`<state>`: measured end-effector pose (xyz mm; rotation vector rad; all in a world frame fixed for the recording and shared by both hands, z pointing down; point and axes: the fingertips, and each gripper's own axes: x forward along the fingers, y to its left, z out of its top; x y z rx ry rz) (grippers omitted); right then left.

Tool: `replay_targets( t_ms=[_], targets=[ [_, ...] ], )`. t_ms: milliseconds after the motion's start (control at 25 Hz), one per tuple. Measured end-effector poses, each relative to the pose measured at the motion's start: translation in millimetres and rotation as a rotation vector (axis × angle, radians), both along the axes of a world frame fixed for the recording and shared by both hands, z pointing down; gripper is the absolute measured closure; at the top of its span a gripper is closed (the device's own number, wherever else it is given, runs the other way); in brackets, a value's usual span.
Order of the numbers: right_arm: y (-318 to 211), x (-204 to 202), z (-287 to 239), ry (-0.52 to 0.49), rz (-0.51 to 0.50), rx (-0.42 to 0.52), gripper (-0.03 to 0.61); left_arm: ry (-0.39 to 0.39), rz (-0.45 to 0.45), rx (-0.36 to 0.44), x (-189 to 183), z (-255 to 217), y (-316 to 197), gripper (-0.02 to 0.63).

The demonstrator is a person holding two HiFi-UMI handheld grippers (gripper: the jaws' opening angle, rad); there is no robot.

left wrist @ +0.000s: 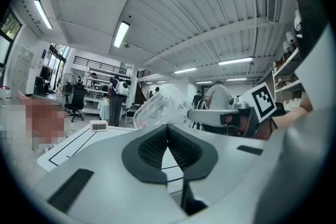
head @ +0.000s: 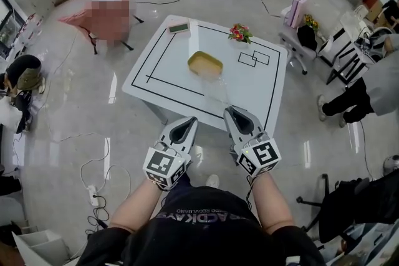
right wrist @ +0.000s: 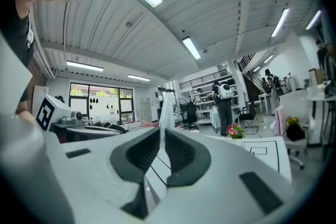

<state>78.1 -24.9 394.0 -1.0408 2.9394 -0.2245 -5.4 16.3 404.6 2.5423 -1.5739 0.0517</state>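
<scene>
The left claw is closed on nothing, its pads pressed together, and it hangs just short of the worktop's near edge. Beside it the right claw pinches a clear lid by one thin rim. The lid stands on edge above the near part of the worktop, between the claws and the yellow box, and is apart from the box.

The grip looks slight to me, with only a sliver of rim between the pads. The lid is light and smooth, so a quick tilt or a bump on the worktop could make it pivot or slip free. A hard squeeze might buckle the thin plastic. Being see-through, its far edge is hard to judge, and it could catch the box's rim and push the box across the smooth top.

The worktop is white and square, with black tape lines. At its far left corner lies a small meter, the box sits near the middle, and a flower bunch stands at the far right above two taped squares. Around it is a glossy pale floor with cables and office chairs, and people stand at the edges.
</scene>
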Motion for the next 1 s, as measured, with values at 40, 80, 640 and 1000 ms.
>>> replay_targets(
  t_ms=[40,80,640,1000],
  targets=[
    [1.5,1.4,0.7,-0.001,-0.005,-0.002,0.546,0.002,-0.006,0.0,1.9,0.9,2.1,0.611],
    [2.9,3.2,1.2,-0.001,-0.01,-0.004,0.546,0.004,-0.011,-0.001,3.9,1.6,3.9,0.611],
    [10.6,16.8,6.1,-0.017,-0.017,-0.014,0.546,0.019,-0.029,-0.011,18.4,5.0,7.9,0.611],
    [13.8,19.8,2.3,-0.022,-0.004,-0.007,0.546,0.008,-0.016,0.001,20.9,-0.5,10.6,0.611]
  ],
)
